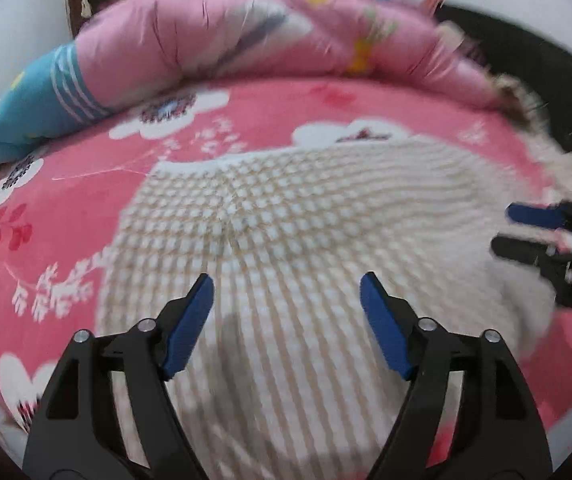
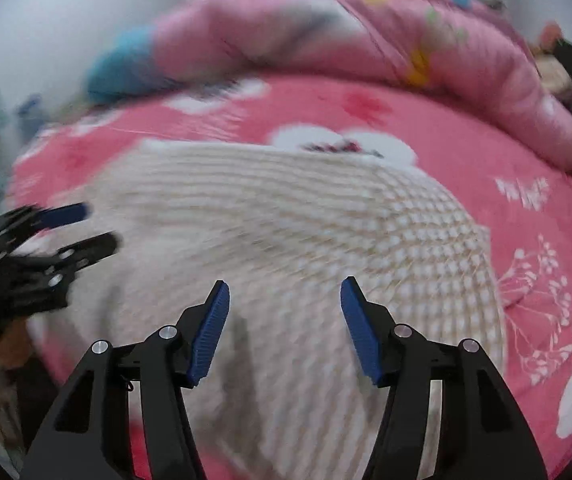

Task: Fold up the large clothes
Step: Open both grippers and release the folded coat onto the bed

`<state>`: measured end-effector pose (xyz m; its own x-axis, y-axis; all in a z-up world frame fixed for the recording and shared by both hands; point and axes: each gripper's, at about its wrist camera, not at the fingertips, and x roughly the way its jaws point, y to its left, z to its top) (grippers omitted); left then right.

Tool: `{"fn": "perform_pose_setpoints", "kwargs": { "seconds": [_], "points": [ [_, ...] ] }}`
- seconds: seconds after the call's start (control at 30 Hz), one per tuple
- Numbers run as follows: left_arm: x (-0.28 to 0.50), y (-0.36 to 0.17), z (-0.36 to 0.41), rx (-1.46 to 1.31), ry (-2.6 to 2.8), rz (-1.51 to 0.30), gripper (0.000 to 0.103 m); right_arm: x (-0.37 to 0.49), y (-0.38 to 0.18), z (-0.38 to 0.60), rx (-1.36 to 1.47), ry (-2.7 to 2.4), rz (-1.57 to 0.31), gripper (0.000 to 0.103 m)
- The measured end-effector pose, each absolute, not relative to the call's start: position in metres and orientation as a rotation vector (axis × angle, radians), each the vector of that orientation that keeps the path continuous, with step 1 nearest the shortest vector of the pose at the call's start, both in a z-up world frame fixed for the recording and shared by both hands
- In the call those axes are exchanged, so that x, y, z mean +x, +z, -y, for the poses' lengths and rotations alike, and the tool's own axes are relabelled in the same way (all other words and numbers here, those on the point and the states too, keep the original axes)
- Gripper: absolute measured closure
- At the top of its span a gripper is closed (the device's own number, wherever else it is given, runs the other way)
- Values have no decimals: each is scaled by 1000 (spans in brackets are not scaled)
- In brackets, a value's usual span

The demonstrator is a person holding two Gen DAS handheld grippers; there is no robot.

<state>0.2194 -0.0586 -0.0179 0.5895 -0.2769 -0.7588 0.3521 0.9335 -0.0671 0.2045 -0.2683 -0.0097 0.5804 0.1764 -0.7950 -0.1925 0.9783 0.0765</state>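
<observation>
Overhead, both tongs (image 1: 287,284) (image 2: 284,287) down-tilted, gaping above garment (image 1: 286,240).

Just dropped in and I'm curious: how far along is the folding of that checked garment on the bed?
The cream checked garment lies spread on the pink floral bedspread; its far edge looks straight, perhaps one fold made. Nothing is in hand: the left gripper and right gripper hover open above it. Further folds seem left.
</observation>
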Motion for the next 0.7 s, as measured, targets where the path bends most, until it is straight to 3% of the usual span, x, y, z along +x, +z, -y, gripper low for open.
{"fn": "perform_pose_setpoints", "kwargs": {
  "seconds": [0.17,0.37,0.53,0.7],
  "points": [
    [208,-82,76,177,-279,-988,18,194,-76,245,-132,162,-1006,37],
    [171,-43,41,47,-247,-871,17,152,-19,276,-61,84,-897,35],
    [179,-85,4,-45,-192,-969,16,143,-77,338,150,-35,-1041,33],
    [140,-36,21,57,-189,-858,15,113,-27,319,119,2,-934,29]
  ]
}}
